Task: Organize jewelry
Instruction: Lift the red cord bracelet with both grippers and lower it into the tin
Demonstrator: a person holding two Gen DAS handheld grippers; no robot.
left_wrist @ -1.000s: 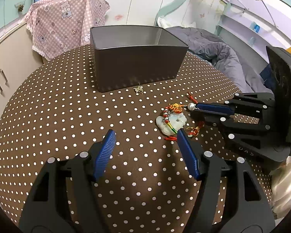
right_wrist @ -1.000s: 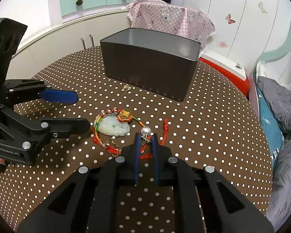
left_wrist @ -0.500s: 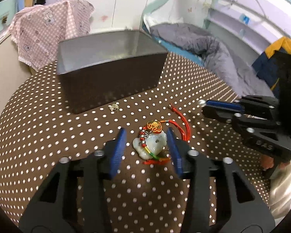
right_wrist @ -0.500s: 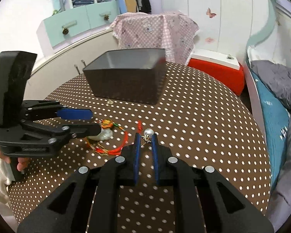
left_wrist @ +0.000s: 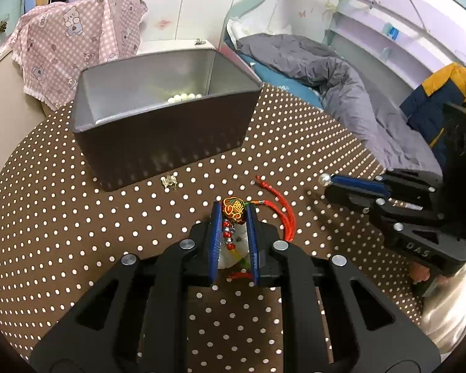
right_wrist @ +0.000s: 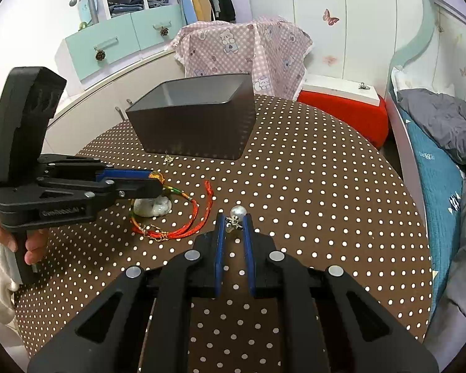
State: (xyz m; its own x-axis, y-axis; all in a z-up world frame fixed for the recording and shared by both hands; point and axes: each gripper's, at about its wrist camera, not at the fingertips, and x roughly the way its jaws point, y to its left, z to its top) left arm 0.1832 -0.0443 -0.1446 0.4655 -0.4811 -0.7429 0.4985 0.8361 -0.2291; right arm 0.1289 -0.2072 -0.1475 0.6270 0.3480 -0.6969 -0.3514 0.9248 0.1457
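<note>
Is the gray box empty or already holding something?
Not empty. The left wrist view shows a string of white beads lying inside the gray box near its far wall; the rest of its floor is hidden by the near wall.

- The left gripper (left_wrist: 234, 214) was wide open a second ago, hanging back with the jade pendant bracelet (right_wrist: 153, 207) in front of its right finger. It then moved in around it, and now its blue pads are closed on the red knot and beads.
- The right gripper (right_wrist: 234, 217) has pulled away from the bracelet with the pearl earring (right_wrist: 236, 212) pinched at its tips; the pearl was right next to the red cord before, now it's clearly apart.
- The bracelet's red cord (right_wrist: 186, 230) got dragged out: it was bunched around the pendant, now it trails off to the side.
</note>
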